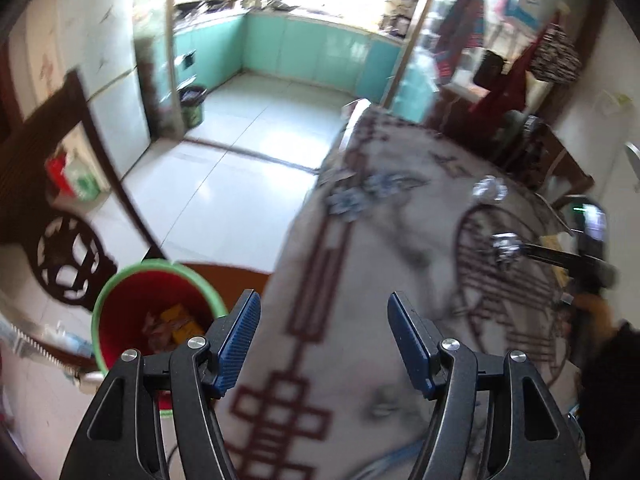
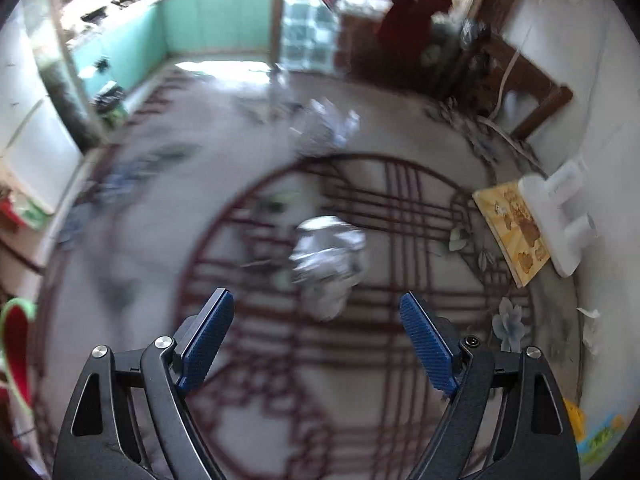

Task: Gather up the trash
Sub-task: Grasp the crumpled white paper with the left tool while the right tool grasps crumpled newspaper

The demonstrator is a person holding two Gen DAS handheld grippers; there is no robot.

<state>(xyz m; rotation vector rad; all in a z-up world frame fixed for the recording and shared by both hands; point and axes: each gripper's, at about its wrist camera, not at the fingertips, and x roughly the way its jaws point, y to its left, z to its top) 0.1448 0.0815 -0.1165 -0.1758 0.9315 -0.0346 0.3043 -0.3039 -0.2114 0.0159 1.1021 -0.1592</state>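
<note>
A round table with a patterned cloth [image 1: 360,280] [image 2: 248,184] fills both views. A crumpled silvery wrapper [image 2: 328,256] lies near the cloth's middle, just ahead of my right gripper [image 2: 316,332], which is open with nothing between its blue pads. Another crumpled silver piece [image 2: 332,120] [image 1: 489,190] lies farther back on the table. My left gripper [image 1: 324,336] is open and empty over the table's near edge. Left of it and lower down stands a red bin with a green rim [image 1: 132,280] [image 2: 16,344], holding several scraps. The right gripper's tip [image 1: 506,246] shows in the left wrist view.
A dark carved chair [image 1: 60,248] stands by the bin. A yellow booklet [image 2: 512,232] and a white plastic object [image 2: 560,216] lie at the table's right edge. Blue-white wrappers [image 1: 356,196] rest on the cloth. Tiled floor [image 1: 224,168] and a dark bin [image 1: 194,106] lie beyond.
</note>
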